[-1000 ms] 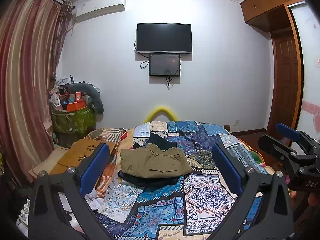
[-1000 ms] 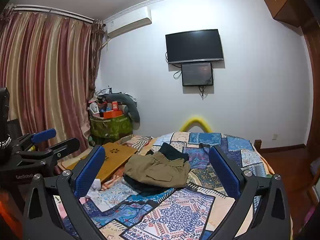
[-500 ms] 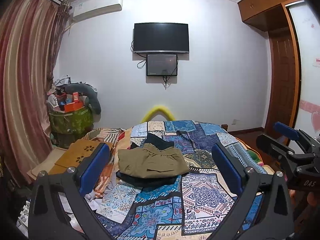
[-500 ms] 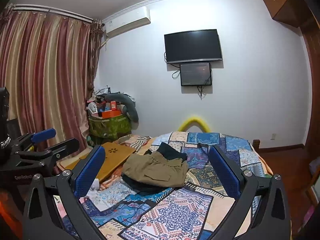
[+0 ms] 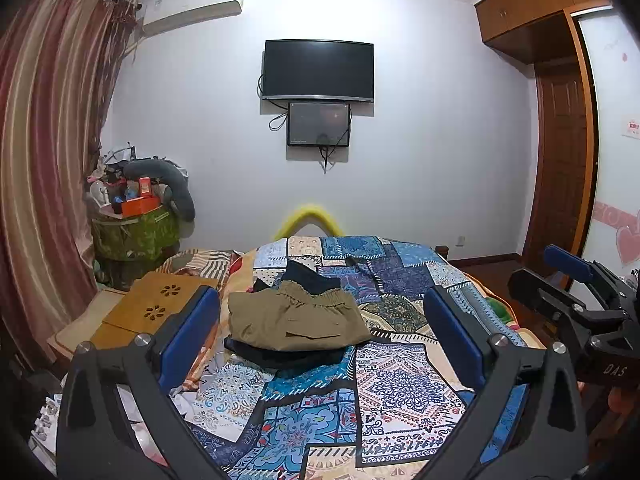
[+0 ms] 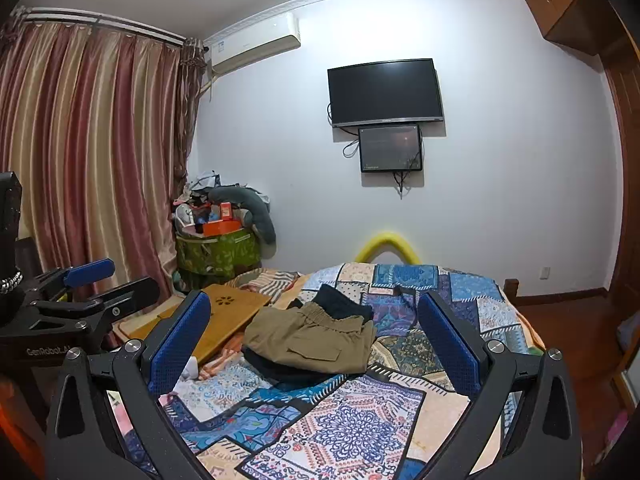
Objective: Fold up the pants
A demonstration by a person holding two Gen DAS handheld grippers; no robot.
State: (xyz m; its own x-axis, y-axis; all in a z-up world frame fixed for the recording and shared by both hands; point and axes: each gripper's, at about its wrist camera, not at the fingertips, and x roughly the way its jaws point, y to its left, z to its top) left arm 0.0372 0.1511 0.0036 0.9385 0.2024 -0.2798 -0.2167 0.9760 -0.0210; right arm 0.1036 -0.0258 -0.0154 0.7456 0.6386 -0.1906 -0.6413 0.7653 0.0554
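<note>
Folded khaki pants (image 5: 296, 318) lie on top of a stack of dark folded clothes (image 5: 288, 356) on the patchwork bedspread (image 5: 392, 384); they also show in the right wrist view (image 6: 310, 340). My left gripper (image 5: 320, 336) is open and empty, held back from the stack and above the bed. My right gripper (image 6: 316, 348) is open and empty, also held back from the pants. Each gripper shows in the other's view: the right one (image 5: 576, 292) at the right edge, the left one (image 6: 92, 292) at the left edge.
A wooden lap board (image 5: 152, 312) lies left of the stack. A green bin (image 5: 136, 236) heaped with clutter stands by the curtain (image 5: 44, 152). A TV (image 5: 318, 70) hangs on the far wall. A wooden door (image 5: 560, 160) is at the right.
Both grippers drifted slightly, so the stack sits a little more to the left in view. The pants have not moved and both grippers stay open.
</note>
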